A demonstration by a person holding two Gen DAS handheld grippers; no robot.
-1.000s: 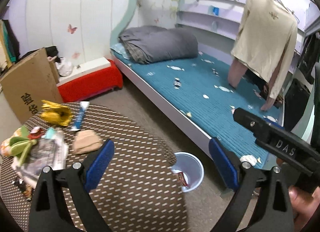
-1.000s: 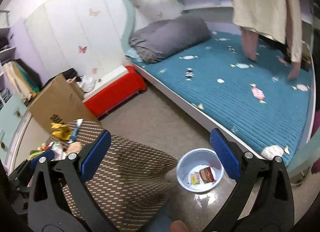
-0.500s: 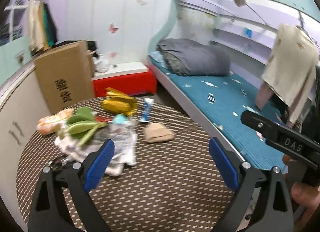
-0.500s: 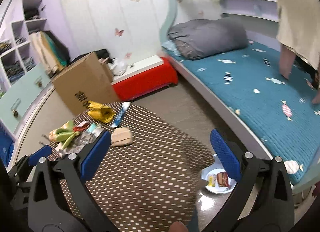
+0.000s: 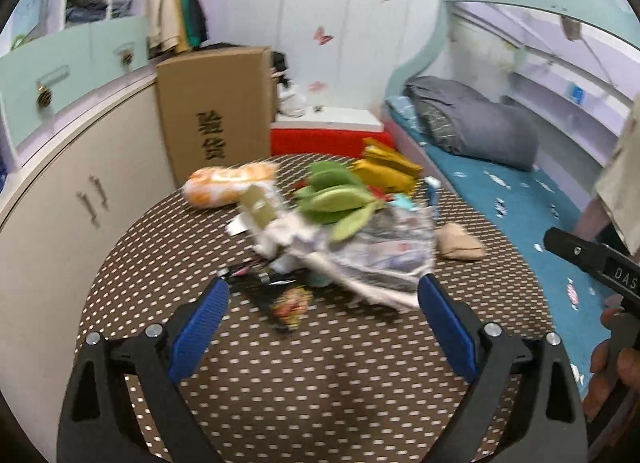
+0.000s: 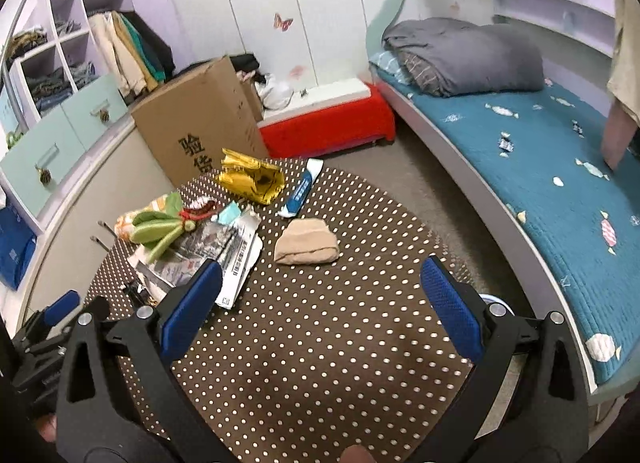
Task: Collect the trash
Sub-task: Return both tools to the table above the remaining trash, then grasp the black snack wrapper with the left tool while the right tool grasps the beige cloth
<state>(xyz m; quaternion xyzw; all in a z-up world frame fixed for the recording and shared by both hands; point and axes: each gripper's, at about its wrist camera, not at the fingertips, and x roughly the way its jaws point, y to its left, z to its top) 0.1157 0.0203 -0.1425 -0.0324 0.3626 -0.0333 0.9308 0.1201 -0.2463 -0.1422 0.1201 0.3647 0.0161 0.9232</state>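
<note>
Round bench (image 6: 320,363) in brown with white dots, set between the cabinets on one side and the bed (image 6: 560,191) on the other, with a strip of bare floor (image 6: 400,167) between. Near half of the bench bare; far half heaped. Largest in the heap: crumpled newspaper and plastic (image 6: 216,247), overlapped by a green plush piece (image 6: 156,231) and an orange-and-white packet (image 5: 228,185) behind. Then a gold foil bag (image 6: 252,179) by the far rim, a beige folded cloth (image 6: 306,243) lying apart on its own, a blue-and-white tube (image 6: 302,191), and smallest, a dark candy wrapper (image 5: 290,303) with some black bits just ahead of the left gripper (image 5: 320,311).

Left gripper low over the bench, jaws spread wide and empty, aimed at the wrapper and the paper's near edge. Right gripper (image 6: 320,299) higher, jaws likewise spread and empty, beige cloth ahead between them.

Risks, as a judgement: left view blurred, so easy to misjudge a pinch; closing on the paper's edge likely to drag the whole heap, plush included, and tip loose bits off the rim. Thin wrapper flat on the cloth, liable to slip or bunch the cover.

Room: plenty of free bench near the grippers; a pale bin rim (image 6: 494,301) just visible past the bench edge on the bed side.
</note>
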